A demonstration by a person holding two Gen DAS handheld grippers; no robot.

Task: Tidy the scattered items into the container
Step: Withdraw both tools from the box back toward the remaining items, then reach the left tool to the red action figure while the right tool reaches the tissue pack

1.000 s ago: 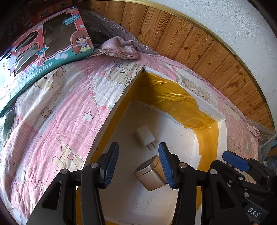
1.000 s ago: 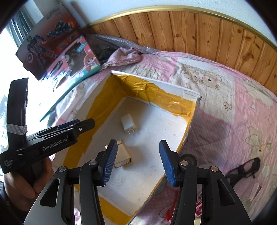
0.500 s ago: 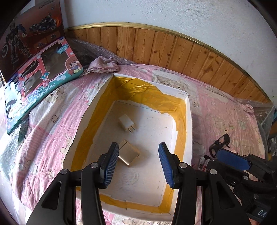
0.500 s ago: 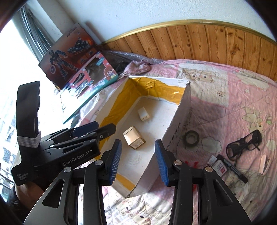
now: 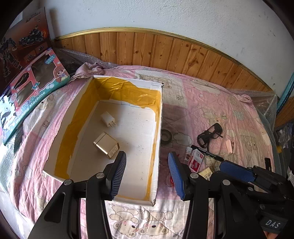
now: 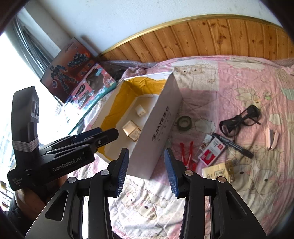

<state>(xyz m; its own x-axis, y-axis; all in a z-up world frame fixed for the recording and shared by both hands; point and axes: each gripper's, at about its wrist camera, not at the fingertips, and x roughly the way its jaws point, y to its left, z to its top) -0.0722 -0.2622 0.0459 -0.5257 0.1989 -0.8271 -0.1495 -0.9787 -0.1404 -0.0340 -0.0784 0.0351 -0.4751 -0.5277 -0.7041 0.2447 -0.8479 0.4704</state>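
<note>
Left wrist view: left gripper [image 5: 147, 171] wide, empty, above box [image 5: 159, 117]; charger [image 5: 108, 119], tin [image 5: 106, 144] inside; right gripper [image 6: 146, 170] wide, empty, beside box; glasses [image 6: 238, 122] right of box

— What's at the upper left of the left wrist view?

— Two toy boxes: a dark robot box [image 5: 22, 36] leaning on the white wall [image 5: 165, 16], and a pink washing-machine box [image 5: 31, 88] below it.

— And behind the bed?

— Wood panelling [image 5: 165, 51] with a gold trim strip, across the upper middle. A pink bear-print quilt [image 5: 211, 103] fills the centre, a crumpled pink cloth [image 5: 88, 70] just above it.
</note>
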